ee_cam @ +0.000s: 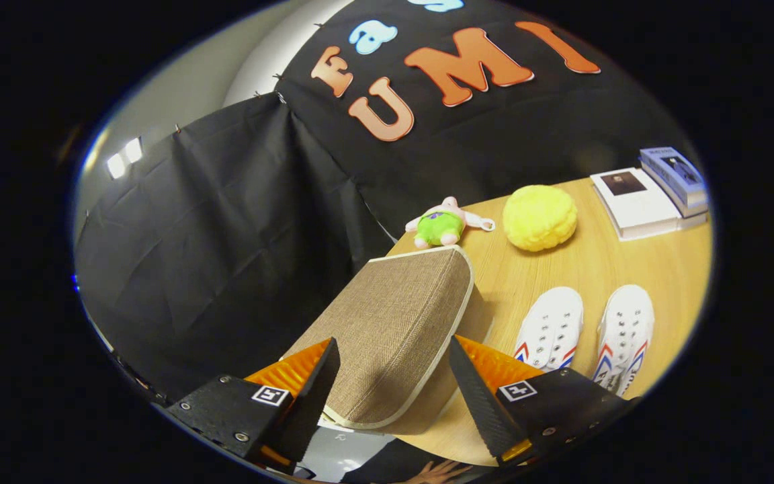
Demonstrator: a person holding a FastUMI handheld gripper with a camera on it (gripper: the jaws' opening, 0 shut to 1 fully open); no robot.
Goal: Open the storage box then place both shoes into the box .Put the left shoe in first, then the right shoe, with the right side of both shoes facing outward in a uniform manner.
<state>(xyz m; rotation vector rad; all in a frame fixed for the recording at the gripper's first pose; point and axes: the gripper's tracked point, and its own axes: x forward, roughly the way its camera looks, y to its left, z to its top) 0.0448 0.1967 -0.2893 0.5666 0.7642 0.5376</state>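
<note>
The storage box [394,329] is brown woven fabric with cream trim and stands on the wooden table [562,269], its lid down. My gripper [394,376] is open and wide, just over the box's near end. One finger sits at each side of the lid and neither presses on it. Two white canvas shoes with red and blue stripes lie side by side on the table to the right of the box: one shoe [551,328] is nearer the box, the other shoe [625,335] is further right. Their toes point away from me.
Beyond the box lie a small plush toy [442,225] in green and a yellow fluffy ball [539,217]. A stack of books [652,195] sits at the table's far right. Black cloth walls close the booth behind and to the left. A hand [437,472] shows below the fingers.
</note>
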